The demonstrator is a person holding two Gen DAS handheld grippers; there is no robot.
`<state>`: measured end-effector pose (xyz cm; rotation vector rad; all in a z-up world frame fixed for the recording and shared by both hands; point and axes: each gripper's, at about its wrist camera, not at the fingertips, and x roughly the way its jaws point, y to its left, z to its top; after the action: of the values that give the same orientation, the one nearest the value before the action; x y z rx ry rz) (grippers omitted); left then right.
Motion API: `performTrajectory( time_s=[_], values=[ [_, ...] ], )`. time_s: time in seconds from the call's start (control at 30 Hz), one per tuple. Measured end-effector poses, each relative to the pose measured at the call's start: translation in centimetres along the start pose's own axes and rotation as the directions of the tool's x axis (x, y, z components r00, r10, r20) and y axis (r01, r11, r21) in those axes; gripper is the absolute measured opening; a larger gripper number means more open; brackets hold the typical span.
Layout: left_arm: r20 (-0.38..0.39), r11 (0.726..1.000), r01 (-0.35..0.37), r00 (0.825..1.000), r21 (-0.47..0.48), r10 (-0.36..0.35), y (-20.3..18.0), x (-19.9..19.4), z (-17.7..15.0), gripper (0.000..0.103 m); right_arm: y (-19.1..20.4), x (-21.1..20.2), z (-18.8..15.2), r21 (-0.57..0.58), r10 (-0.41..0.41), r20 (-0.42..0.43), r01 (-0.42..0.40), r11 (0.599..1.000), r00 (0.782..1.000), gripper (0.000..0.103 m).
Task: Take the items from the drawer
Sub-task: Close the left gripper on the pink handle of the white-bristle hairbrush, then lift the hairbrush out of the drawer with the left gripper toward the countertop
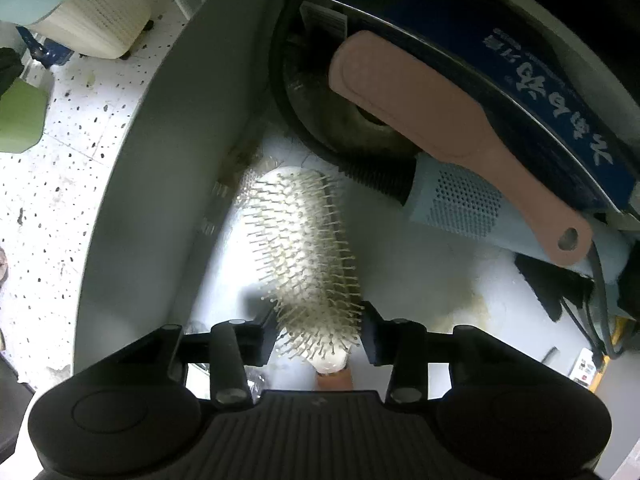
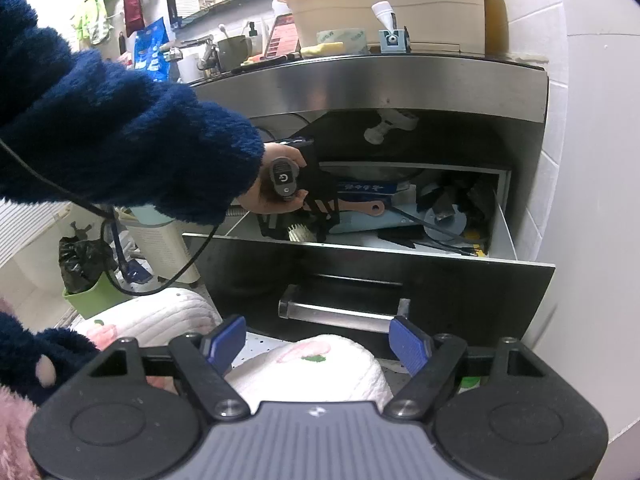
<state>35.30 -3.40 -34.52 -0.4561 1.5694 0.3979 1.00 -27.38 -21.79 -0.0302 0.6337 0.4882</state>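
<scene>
A white bristle hairbrush [image 1: 304,248] is tilted up out of the open drawer [image 1: 160,200], and my left gripper [image 1: 318,336] is shut on it near the base of its head, pointing straight down. Deeper in the drawer lie a pink brush [image 1: 440,120], a light blue hair dryer [image 1: 460,200] and a dark blue box [image 1: 540,80]. The right wrist view shows the drawer [image 2: 400,258] pulled out, a hand in a blue fleece sleeve [image 2: 120,140] holding the left gripper over it, and the white hairbrush [image 2: 301,234] at its front left. My right gripper [image 2: 318,344] hangs open and empty below the drawer's front.
A metal bar handle [image 2: 344,312] sits on the dark drawer front just ahead of my right gripper. White quilted fabric [image 2: 320,372] lies under it. A green bin with a black bag [image 2: 92,292] and a white basket [image 2: 164,240] stand on the speckled floor [image 1: 60,160] to the left.
</scene>
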Motion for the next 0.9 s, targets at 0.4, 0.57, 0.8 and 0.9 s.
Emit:
performTrajectory(
  time_s=[0.4,0.57,0.8,0.9],
  values=[
    [-0.041,0.97,0.227,0.972,-0.082,-0.231,3.5,-3.1,-1.8,0.04,1.1,0.0,0.4,-0.036,0.012,0.002,-0.012,0.999,1.0,0.079],
    [-0.102,0.939,0.305,0.941,-0.158,-0.323,5.2,-3.2,-2.9,0.04,1.8,-0.3,0.6,-0.052,0.02,0.011,-0.02,0.998,1.0,0.079],
    [-0.084,0.874,0.401,0.895,-0.276,-0.437,11.2,-3.3,-1.8,0.04,2.8,-0.4,0.9,-0.075,0.029,0.009,-0.028,0.997,1.0,0.079],
    [-0.088,0.833,0.442,0.865,-0.333,-0.495,10.7,-5.5,-3.4,0.04,3.2,-0.5,0.9,-0.089,0.033,0.008,-0.032,0.996,0.999,0.079]
  ],
)
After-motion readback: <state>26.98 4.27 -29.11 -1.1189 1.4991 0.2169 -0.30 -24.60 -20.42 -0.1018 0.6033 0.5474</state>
